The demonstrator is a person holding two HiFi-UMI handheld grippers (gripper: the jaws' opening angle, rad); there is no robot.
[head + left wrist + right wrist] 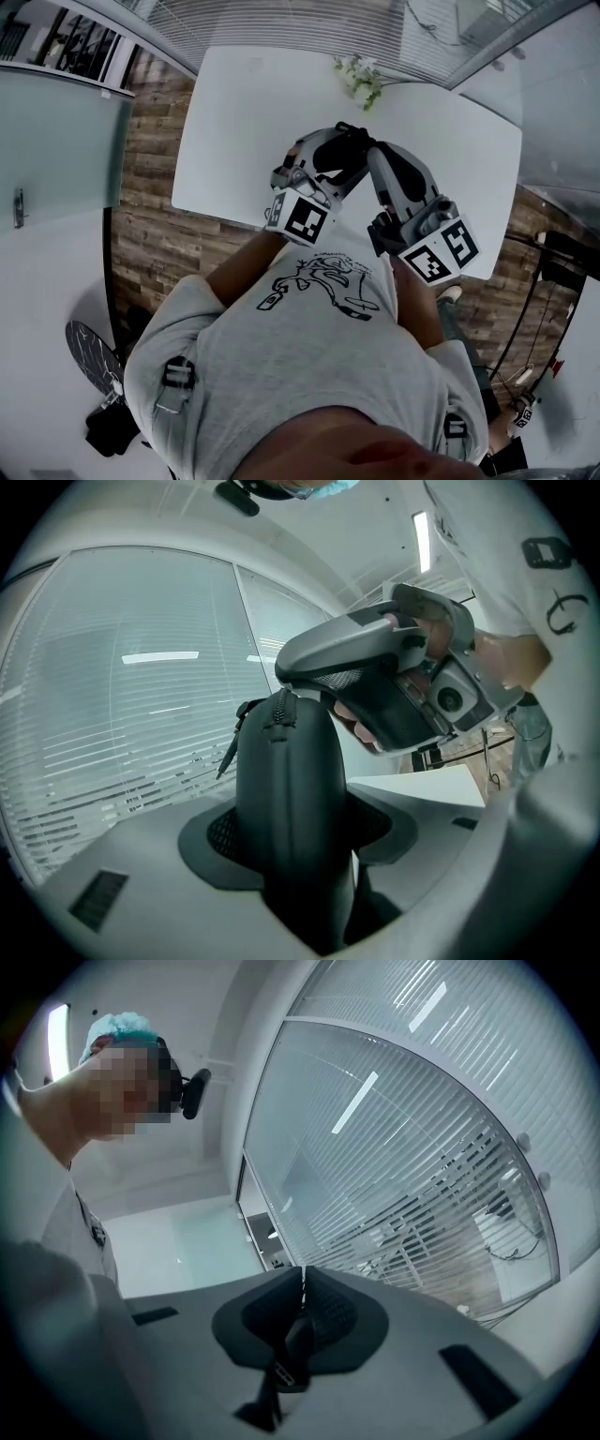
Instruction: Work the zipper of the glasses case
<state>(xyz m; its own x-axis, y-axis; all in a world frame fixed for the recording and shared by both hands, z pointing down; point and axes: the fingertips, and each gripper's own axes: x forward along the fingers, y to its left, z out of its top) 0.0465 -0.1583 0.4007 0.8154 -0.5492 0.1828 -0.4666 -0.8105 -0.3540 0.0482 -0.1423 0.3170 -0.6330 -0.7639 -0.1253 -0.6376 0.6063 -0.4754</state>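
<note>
Pinching a thin dark zipper pull tab (284,1365) in my right gripper (302,1305): jaws nearly together, tab trapped between the pads and hanging out below them. My left gripper (295,832) is clamped across a black rounded hard-shell glasses case (286,761). The case is held up in the air close to my chest, above the white rectangular table (234,122), not resting on it. It stands end-up between the left pads. The zipper seam (278,710) runs over its top end, and the right gripper's tip sits right at that end.

Progress, my read: both grips are set, the pull is not done. The bit of seam facing the left camera looks closed, so sliding the zipper round is what's left.

Hard to tell:
- Slider is hidden at the right gripper's tip.
- Far side of the case is not visible.
- Thin dark strap (231,742) hangs off the case's left, purpose unclear.
- Head view has the case nearly all covered by the grippers.

Farther off, a small white flower sprig (361,80) at the table's far edge.
</note>
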